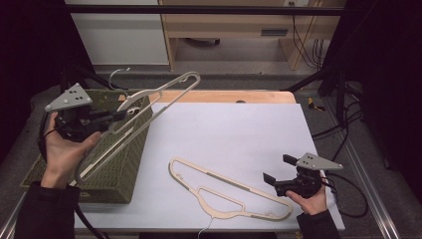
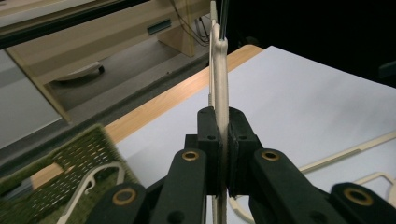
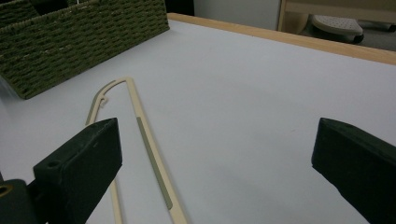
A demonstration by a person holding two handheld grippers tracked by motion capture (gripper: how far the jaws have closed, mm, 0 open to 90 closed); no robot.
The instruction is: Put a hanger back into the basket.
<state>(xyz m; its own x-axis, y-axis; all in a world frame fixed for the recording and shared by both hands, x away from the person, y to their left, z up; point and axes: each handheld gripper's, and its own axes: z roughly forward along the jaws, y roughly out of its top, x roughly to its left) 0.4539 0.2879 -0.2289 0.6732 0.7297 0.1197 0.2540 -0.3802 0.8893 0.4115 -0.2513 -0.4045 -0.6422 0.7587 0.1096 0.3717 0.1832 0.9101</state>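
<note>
My left gripper (image 1: 120,114) is shut on a cream plastic hanger (image 1: 164,95), held tilted above the green woven basket (image 1: 127,164) at the table's left. In the left gripper view the hanger (image 2: 219,74) stands edge-on between the clamped jaws of the left gripper (image 2: 222,135). A second cream hanger (image 1: 224,189) lies flat on the white table top near the front. My right gripper (image 1: 277,169) hovers open just right of it, nothing between its jaws. In the right gripper view that hanger (image 3: 144,140) lies ahead of the wide-apart jaws of the right gripper (image 3: 219,154).
The white sheet (image 1: 239,134) covers the table, with a wooden strip (image 1: 224,96) along its far edge. Another hanger (image 2: 93,182) rests in the basket. Black frame bars and cables (image 1: 348,129) stand at the right. A wooden cabinet (image 1: 239,30) sits behind the table.
</note>
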